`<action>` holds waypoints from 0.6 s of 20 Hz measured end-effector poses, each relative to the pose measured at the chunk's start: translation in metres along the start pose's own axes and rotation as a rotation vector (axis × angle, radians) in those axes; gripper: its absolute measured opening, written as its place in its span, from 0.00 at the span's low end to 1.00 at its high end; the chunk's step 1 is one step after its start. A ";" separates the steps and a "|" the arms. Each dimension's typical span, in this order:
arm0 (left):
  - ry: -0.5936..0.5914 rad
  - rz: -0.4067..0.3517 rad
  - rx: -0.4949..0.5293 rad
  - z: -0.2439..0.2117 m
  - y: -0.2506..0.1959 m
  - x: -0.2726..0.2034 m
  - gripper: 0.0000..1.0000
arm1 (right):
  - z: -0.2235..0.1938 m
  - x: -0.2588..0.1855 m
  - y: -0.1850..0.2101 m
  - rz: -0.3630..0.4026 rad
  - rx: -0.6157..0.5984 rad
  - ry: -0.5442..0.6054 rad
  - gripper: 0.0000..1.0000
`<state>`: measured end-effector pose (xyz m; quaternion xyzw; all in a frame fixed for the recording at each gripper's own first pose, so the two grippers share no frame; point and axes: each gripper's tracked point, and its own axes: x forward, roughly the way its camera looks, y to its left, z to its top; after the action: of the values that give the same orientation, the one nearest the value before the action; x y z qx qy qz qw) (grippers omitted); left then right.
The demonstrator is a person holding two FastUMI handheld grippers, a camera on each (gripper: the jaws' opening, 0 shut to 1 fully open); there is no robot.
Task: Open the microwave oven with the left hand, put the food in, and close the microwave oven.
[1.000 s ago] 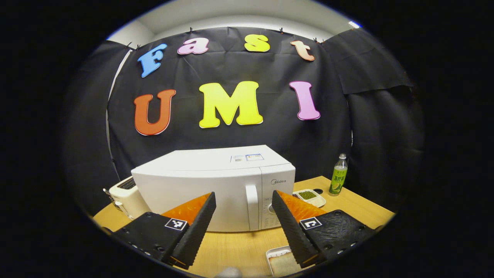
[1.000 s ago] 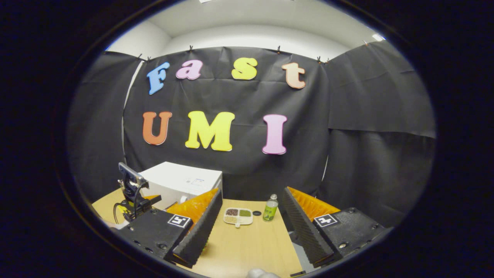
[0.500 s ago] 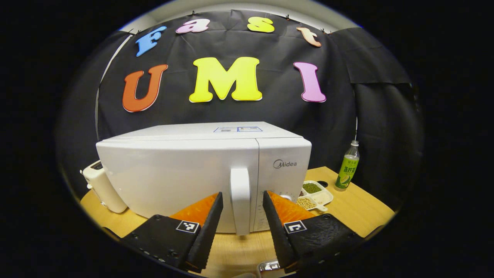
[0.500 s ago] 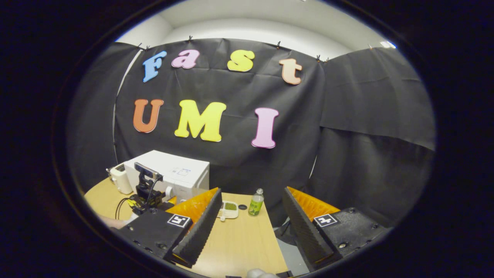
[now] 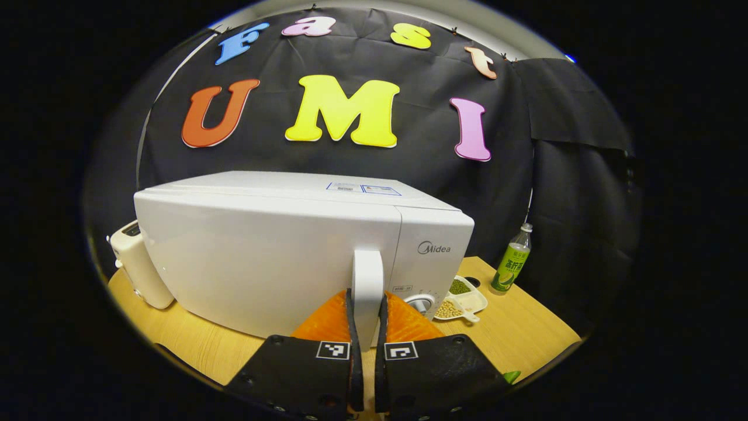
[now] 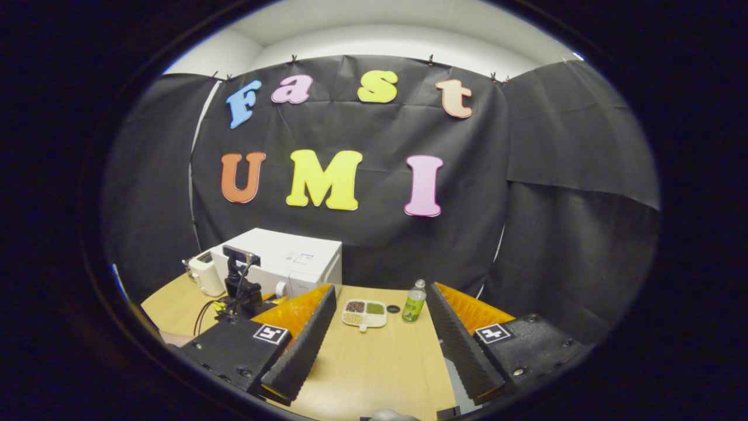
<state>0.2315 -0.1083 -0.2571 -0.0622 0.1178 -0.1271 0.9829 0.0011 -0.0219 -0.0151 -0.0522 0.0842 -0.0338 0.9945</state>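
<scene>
Divided dish [image 6: 364, 313] holds beans; microwave [image 5: 263, 251] shut.

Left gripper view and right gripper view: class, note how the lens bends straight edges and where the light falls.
Left gripper view: the microwave bulges, its top edge curved, evenly lit, handle sharp. Right gripper view: the table and cloth wall curve toward the rim; the ceiling is bright, the edges dim.

Left claw [image 5: 367, 316], wide apart a second ago, now clamped on the microwave door handle [image 5: 367, 280].
</scene>
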 end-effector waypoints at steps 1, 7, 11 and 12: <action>0.017 0.004 0.026 -0.003 0.000 -0.006 0.07 | 0.001 0.001 0.001 0.005 0.005 -0.004 1.00; -0.003 -0.031 0.086 -0.022 0.011 -0.077 0.07 | -0.011 0.010 0.029 0.077 -0.020 -0.003 1.00; 0.014 -0.007 0.134 -0.032 0.034 -0.116 0.28 | -0.024 0.018 0.058 0.164 0.040 0.033 0.93; 0.021 0.018 0.133 -0.035 0.047 -0.123 0.36 | -0.025 0.020 0.062 0.175 0.041 0.034 0.93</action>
<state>0.1186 -0.0342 -0.2714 0.0058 0.1199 -0.1266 0.9847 0.0199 0.0358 -0.0499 -0.0237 0.1047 0.0505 0.9929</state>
